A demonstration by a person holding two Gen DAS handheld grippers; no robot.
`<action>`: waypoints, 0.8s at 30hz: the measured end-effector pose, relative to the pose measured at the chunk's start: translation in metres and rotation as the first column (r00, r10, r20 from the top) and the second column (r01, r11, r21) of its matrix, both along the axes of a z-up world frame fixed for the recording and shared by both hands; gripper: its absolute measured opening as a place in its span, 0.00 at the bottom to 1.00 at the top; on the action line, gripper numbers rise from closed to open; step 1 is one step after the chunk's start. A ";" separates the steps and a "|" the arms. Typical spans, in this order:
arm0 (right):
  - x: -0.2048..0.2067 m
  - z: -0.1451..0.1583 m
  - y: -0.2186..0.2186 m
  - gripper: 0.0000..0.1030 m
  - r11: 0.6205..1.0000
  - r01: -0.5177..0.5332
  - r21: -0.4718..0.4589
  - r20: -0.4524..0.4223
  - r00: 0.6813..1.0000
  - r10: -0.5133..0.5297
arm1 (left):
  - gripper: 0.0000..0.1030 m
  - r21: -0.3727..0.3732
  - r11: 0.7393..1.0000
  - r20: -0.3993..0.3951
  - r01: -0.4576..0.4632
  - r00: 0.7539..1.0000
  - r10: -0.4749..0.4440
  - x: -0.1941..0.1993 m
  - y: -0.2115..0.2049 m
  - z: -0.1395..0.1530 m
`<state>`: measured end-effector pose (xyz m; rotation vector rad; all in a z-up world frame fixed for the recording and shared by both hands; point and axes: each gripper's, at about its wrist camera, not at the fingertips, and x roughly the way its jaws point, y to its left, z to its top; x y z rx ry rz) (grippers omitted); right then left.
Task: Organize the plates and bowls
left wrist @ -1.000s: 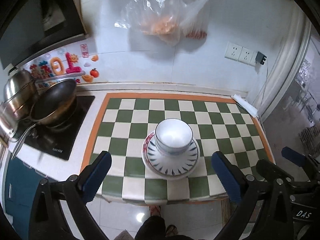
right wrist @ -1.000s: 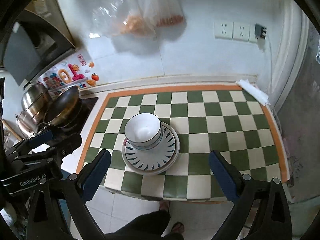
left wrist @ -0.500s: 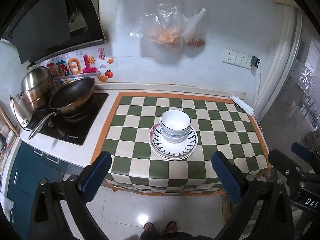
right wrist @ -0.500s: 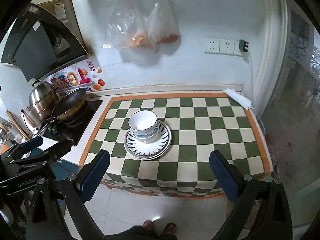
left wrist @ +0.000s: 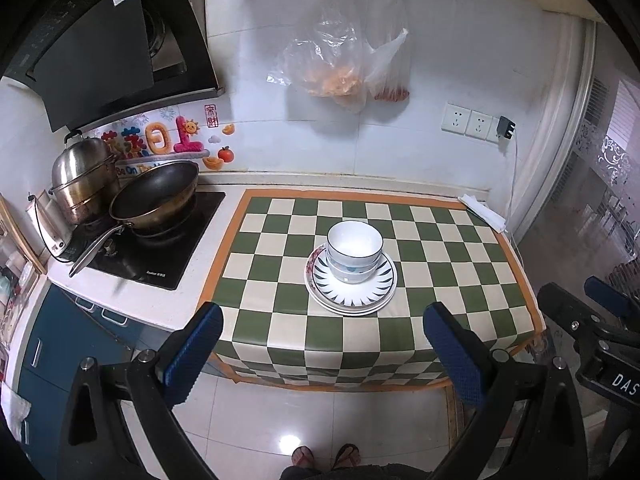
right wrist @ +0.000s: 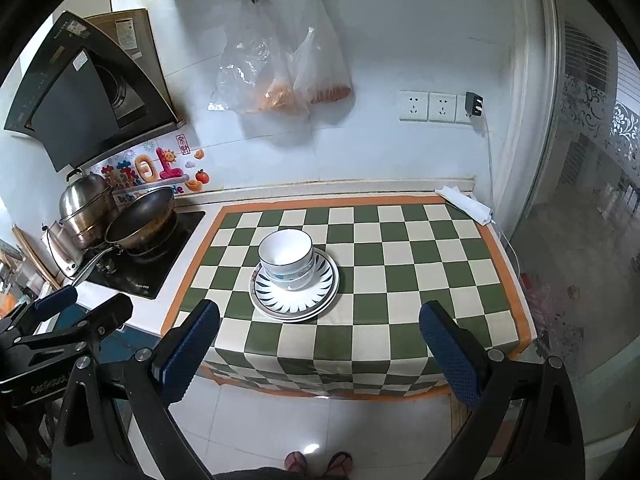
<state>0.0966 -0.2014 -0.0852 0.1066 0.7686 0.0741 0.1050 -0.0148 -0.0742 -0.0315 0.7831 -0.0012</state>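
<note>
Stacked white bowls with blue rims (left wrist: 354, 251) sit on stacked blue-patterned plates (left wrist: 362, 298) in the middle of the green-and-cream checkered counter; they also show in the right wrist view, the bowls (right wrist: 285, 257) on the plates (right wrist: 312, 300). My left gripper (left wrist: 324, 350) is open and empty, held well back from the counter over the floor. My right gripper (right wrist: 320, 348) is also open and empty, equally far back. The right gripper's body shows at the left wrist view's right edge (left wrist: 600, 332).
A wok (left wrist: 154, 196) and a steel pot (left wrist: 82, 178) sit on the black cooktop (left wrist: 160, 256) at the left. Plastic bags (left wrist: 340, 64) hang on the wall. A folded cloth (left wrist: 482, 212) lies at the counter's back right. A glass door (right wrist: 592, 240) stands at the right.
Both grippers have pulled back and up from the counter; the stack of bowls and plates now looks smaller and farther away. The stack itself has not moved.
</note>
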 end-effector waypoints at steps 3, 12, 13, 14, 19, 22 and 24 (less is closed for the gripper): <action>-0.001 -0.001 0.001 0.99 1.000 0.001 -0.004 0.002 1.000 -0.001 | 1.00 0.002 1.000 -0.002 0.002 1.000 -0.002 -0.001 0.001 0.000; 0.000 -0.002 0.003 0.99 1.000 0.006 -0.002 -0.002 1.000 -0.006 | 1.00 -0.001 1.000 -0.006 -0.010 1.000 0.010 -0.006 0.010 -0.001; 0.000 -0.002 0.002 0.99 1.000 0.003 0.001 -0.003 1.000 -0.003 | 1.00 -0.002 1.000 -0.006 -0.009 1.000 0.009 -0.006 0.011 -0.001; 0.001 -0.003 0.003 0.99 1.000 0.002 0.002 -0.005 1.000 -0.002 | 1.00 -0.002 1.000 -0.009 -0.009 1.000 0.009 -0.006 0.013 -0.002; 0.003 -0.009 0.009 0.99 1.000 0.004 -0.001 -0.022 1.000 -0.004 | 1.00 -0.011 1.000 -0.020 -0.006 1.000 0.006 -0.004 0.020 -0.006; 0.002 -0.010 0.012 0.99 1.000 0.009 -0.009 -0.024 1.000 -0.009 | 1.00 -0.012 1.000 -0.019 -0.005 1.000 0.004 -0.004 0.020 -0.006; 0.001 -0.010 0.013 0.99 1.000 0.013 -0.011 -0.023 1.000 -0.013 | 1.00 -0.010 1.000 -0.016 -0.006 1.000 0.005 -0.004 0.021 -0.006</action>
